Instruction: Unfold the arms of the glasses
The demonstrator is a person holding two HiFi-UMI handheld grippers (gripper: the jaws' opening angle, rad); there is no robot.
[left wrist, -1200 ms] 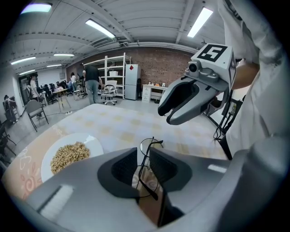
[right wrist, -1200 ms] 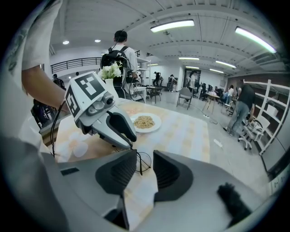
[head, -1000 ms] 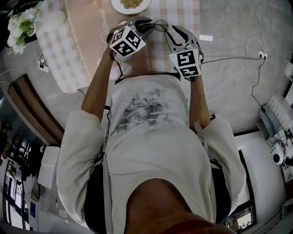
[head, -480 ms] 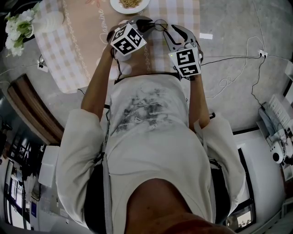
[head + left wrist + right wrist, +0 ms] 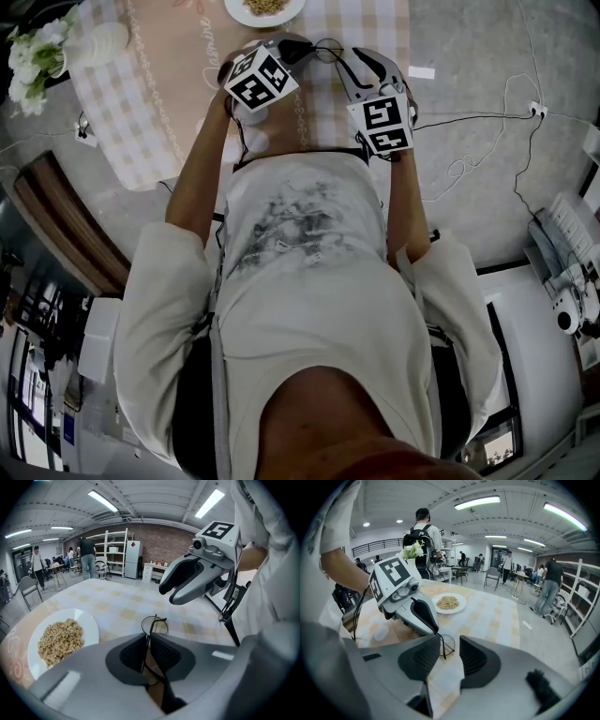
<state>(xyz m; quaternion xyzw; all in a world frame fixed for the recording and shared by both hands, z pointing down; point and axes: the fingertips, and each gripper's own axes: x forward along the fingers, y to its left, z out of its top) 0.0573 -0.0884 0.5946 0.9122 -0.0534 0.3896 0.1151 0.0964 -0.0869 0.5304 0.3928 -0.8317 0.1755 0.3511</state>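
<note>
The left gripper [image 5: 149, 641] is closed on the glasses [image 5: 156, 624], with the thin black wire frame pinched between its pads. One round lens projects beyond the fingertips, above the checked tabletop [image 5: 117, 602]. The right gripper [image 5: 445, 656] faces it with jaws wide apart. A wire end of the glasses reaches into the gap, unclamped. A plate [image 5: 91, 625] of grain lies nearby.

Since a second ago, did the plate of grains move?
No. The plate keeps its place on the checked cloth, with the same gap to the flowers.
</note>
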